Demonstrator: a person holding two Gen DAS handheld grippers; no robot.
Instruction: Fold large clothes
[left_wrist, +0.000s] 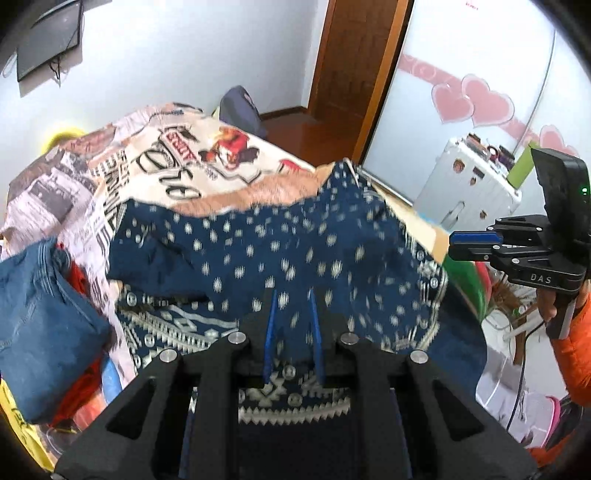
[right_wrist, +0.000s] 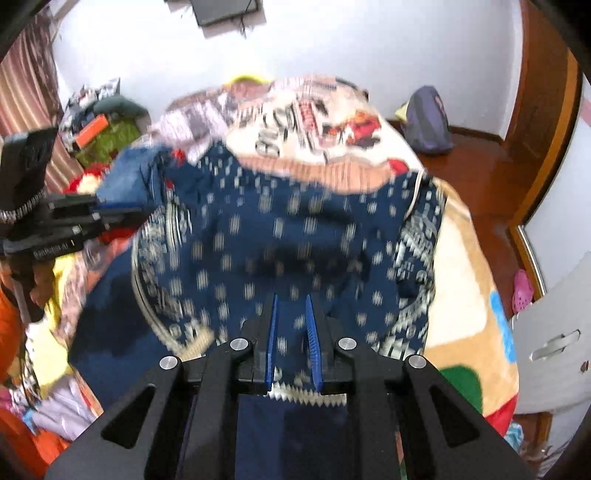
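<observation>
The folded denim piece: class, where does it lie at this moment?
The folded denim piece lies at the left edge of the left wrist view, on the printed bedspread, just left of the navy patterned garment.

I see a navy garment (left_wrist: 280, 243) with white flecks and geometric border, on a cream-and-tan printed blanket (left_wrist: 177, 162).

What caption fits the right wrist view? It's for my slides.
Right gripper grips the navy patterned garment over the printed blanket, left gripper alongside.

Bright, even indoor light; motion blur smears the patterned garment (left_wrist: 280, 251); fisheye corners darken.
</observation>
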